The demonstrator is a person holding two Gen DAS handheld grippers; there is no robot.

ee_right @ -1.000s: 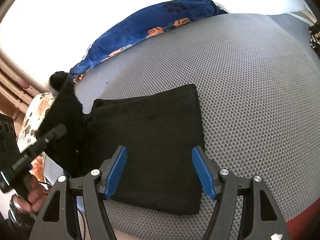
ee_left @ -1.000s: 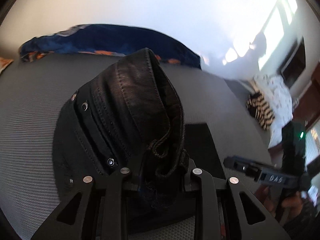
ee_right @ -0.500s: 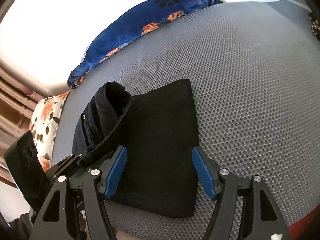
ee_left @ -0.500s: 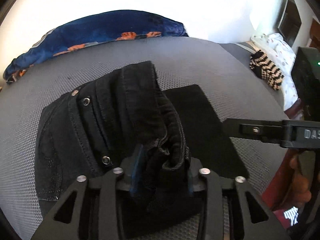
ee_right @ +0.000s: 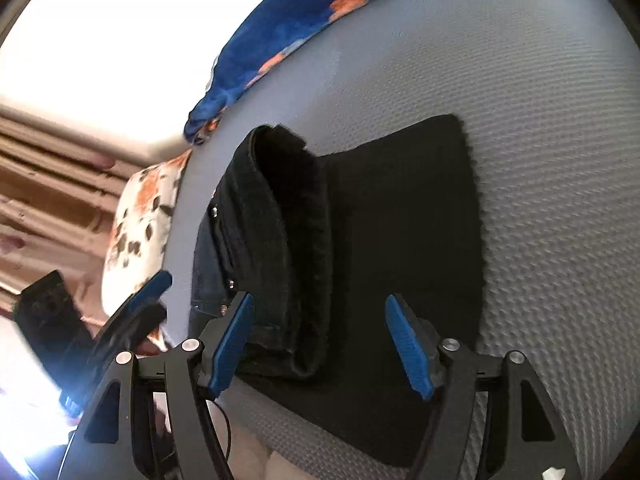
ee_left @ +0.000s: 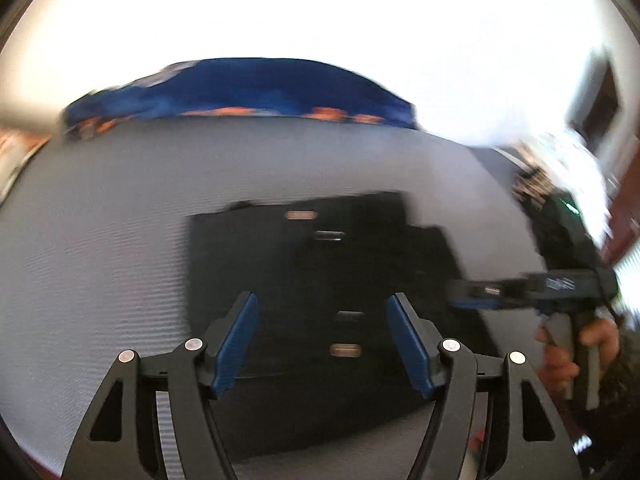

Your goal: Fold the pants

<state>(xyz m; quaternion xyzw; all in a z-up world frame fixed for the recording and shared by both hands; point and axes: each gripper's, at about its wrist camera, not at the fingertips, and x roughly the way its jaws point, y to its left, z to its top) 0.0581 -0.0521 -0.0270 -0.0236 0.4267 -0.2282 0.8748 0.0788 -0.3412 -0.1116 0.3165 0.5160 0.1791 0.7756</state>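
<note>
The black pants [ee_left: 312, 264] lie folded on the grey mesh bed surface [ee_left: 112, 216]; the left wrist view is motion-blurred. In the right wrist view the pants [ee_right: 392, 240] show a flat folded part on the right and the waistband part [ee_right: 276, 216] laid over its left side, with rivets showing. My left gripper [ee_left: 322, 340] is open and empty just above the near edge of the pants. My right gripper [ee_right: 318, 344] is open and empty over the near edge of the pants. The left gripper also shows at the left of the right wrist view [ee_right: 148, 292].
A blue blanket with orange prints [ee_left: 240, 92] lies along the far edge of the bed [ee_right: 304, 28]. A floral pillow [ee_right: 140, 216] sits at the left. A striped item and white bedding [ee_left: 560, 168] lie at the right. The right hand and its gripper [ee_left: 560, 288] show on the right.
My left gripper has opened and let go of the waistband part, which now lies on the folded legs. The left gripper has pulled back. The right gripper stayed open.
</note>
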